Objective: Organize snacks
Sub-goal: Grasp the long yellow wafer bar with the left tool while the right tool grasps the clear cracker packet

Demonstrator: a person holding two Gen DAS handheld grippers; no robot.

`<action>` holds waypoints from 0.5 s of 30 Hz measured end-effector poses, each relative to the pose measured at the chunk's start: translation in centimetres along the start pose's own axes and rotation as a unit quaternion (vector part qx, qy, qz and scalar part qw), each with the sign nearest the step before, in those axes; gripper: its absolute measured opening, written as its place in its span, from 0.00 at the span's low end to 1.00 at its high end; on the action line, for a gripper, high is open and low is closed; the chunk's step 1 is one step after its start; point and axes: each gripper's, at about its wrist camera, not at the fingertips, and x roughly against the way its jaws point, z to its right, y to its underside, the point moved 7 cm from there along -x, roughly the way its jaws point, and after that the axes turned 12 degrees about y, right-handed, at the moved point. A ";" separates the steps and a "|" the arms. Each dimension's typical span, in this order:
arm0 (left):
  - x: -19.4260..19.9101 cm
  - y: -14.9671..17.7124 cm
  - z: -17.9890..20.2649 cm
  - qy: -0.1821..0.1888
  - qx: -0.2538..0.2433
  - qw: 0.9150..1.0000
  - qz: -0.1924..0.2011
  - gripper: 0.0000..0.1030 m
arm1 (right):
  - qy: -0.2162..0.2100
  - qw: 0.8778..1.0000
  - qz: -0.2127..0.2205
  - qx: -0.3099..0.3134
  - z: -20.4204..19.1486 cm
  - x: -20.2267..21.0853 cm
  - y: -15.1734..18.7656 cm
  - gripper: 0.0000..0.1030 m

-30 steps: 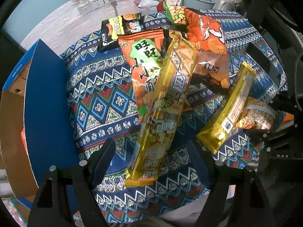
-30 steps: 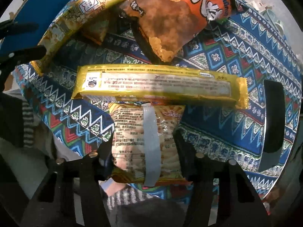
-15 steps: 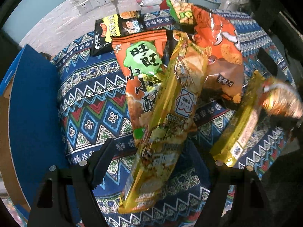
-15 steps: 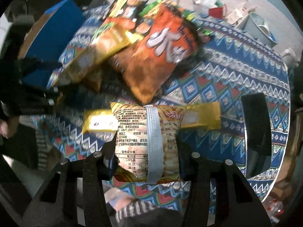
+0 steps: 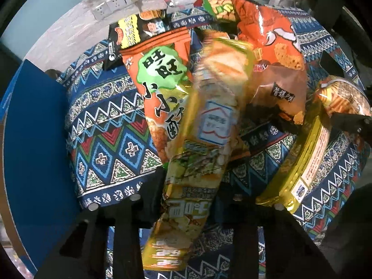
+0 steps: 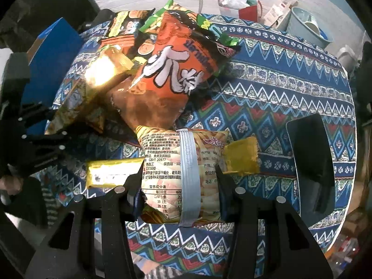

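Observation:
My left gripper is shut on a long gold cracker pack and holds it tilted above the patterned tablecloth. My right gripper is shut on a small puffed snack bag with a grey back seam, lifted above a long gold bar pack. That bag and bar pack also show at the right of the left wrist view. An orange-green bag, a big orange bag and a black-yellow bag lie in a pile behind.
A blue cardboard box stands open at the table's left edge, also in the right wrist view. A black phone-like slab lies on the cloth at right. A grey bucket, red bag and wall sockets are behind.
My left gripper closed on the long gold cracker pack and raised it. My right gripper lifted the small snack bag up off the table, above the gold bar pack.

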 end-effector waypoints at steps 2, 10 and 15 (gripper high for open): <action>0.5 0.1 0.1 0.000 0.001 1.000 0.010 0.31 | 0.003 1.000 0.006 -0.003 -0.1 0.0 -0.2 0.46; 3.1 0.6 -0.9 -0.001 0.010 0.999 0.034 0.31 | 0.003 0.999 0.039 -0.005 -0.4 1.7 -1.9 0.46; 5.7 0.9 -1.1 0.001 0.021 0.998 0.051 0.31 | 0.004 0.998 0.057 -0.001 -1.2 2.6 -2.8 0.46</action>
